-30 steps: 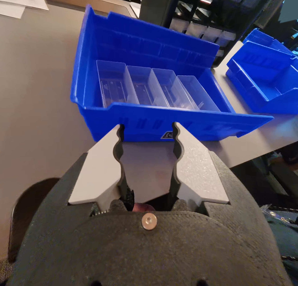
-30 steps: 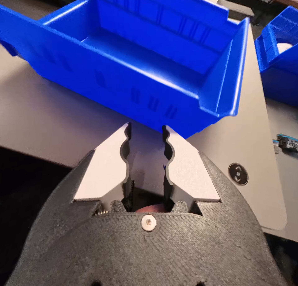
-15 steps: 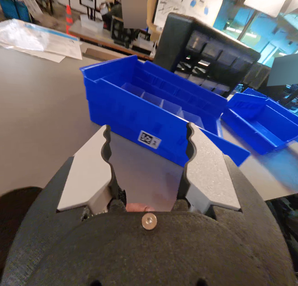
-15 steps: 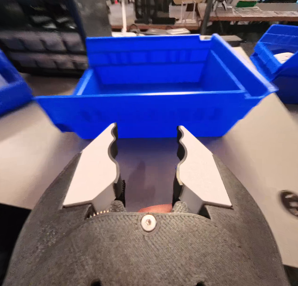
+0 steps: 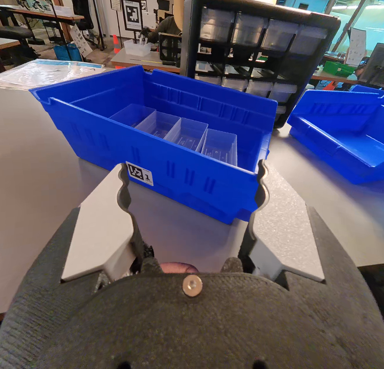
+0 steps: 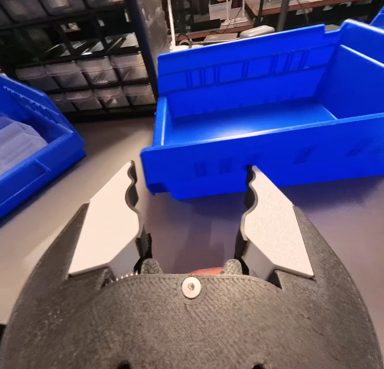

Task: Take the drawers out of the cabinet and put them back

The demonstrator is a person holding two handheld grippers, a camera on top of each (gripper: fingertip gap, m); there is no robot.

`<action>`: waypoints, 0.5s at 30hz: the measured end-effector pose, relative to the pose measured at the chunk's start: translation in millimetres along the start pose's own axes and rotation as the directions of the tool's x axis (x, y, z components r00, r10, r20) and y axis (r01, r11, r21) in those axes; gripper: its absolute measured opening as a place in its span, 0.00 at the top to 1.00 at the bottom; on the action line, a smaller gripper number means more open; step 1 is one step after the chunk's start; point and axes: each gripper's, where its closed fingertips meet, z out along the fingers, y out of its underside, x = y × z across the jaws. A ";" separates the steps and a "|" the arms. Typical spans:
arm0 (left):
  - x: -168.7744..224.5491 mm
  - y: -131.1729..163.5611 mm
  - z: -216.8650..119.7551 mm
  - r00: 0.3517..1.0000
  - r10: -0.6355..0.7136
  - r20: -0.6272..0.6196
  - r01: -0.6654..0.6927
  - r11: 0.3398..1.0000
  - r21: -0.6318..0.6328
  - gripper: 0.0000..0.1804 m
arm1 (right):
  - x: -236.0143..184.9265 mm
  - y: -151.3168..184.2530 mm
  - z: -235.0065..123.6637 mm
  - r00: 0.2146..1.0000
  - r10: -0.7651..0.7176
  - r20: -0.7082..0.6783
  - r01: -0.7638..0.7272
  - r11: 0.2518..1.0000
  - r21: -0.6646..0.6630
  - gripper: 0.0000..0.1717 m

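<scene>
The left gripper [image 5: 190,173] was held low over the table [image 5: 31,172], jaws spread wide and bare, pointed at a blue bin [image 5: 187,172] holding four clear drawers [image 5: 185,133]. The right gripper [image 6: 190,173], likewise spread and bare, was aimed at another blue bin [image 6: 207,167]. The cabinet [image 5: 257,32] stood behind.

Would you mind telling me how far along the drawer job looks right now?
Done: four clear drawers sit side by side in the left blue bin, and the black cabinet shows open slots. In hand: nothing; the left gripper and right gripper are both open. Left: returning those drawers to the cabinet; the right blue bin appears empty.
</scene>
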 end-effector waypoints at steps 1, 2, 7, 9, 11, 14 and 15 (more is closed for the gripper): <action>-0.2 -0.5 -1.7 1.000 0.007 -0.006 -0.007 1.000 -0.001 0.33 | 7.3 0.2 -1.5 1.000 -0.008 -0.014 0.008 1.000 0.002 0.37; 0.8 -1.4 -4.5 1.000 0.017 -0.021 -0.017 1.000 0.000 0.34 | 13.0 1.6 -3.4 1.000 -0.011 -0.015 0.011 1.000 -0.002 0.35; 21.4 5.7 -8.8 0.993 0.019 -0.118 -0.025 0.999 -0.045 0.34 | 27.9 3.8 -16.5 1.000 0.002 -0.025 -0.002 1.000 0.016 0.41; 20.3 16.1 -0.6 0.995 0.049 -0.084 -0.055 0.996 -0.074 0.36 | 22.6 6.1 -14.4 1.000 -0.013 -0.021 0.013 1.000 0.013 0.40; 13.9 20.9 3.5 0.997 0.051 -0.051 -0.055 0.995 -0.084 0.37 | 23.0 7.4 -11.3 1.000 -0.008 -0.026 0.008 1.000 0.008 0.41; -1.8 20.0 -0.6 0.999 0.044 -0.023 -0.045 0.996 -0.080 0.38 | 36.0 4.6 -16.9 0.999 -0.004 -0.043 0.004 1.000 0.015 0.41; -12.7 18.8 -3.7 0.999 0.048 0.003 -0.047 0.996 -0.076 0.39 | 42.3 4.5 -20.5 0.999 -0.004 -0.049 0.005 1.000 0.016 0.43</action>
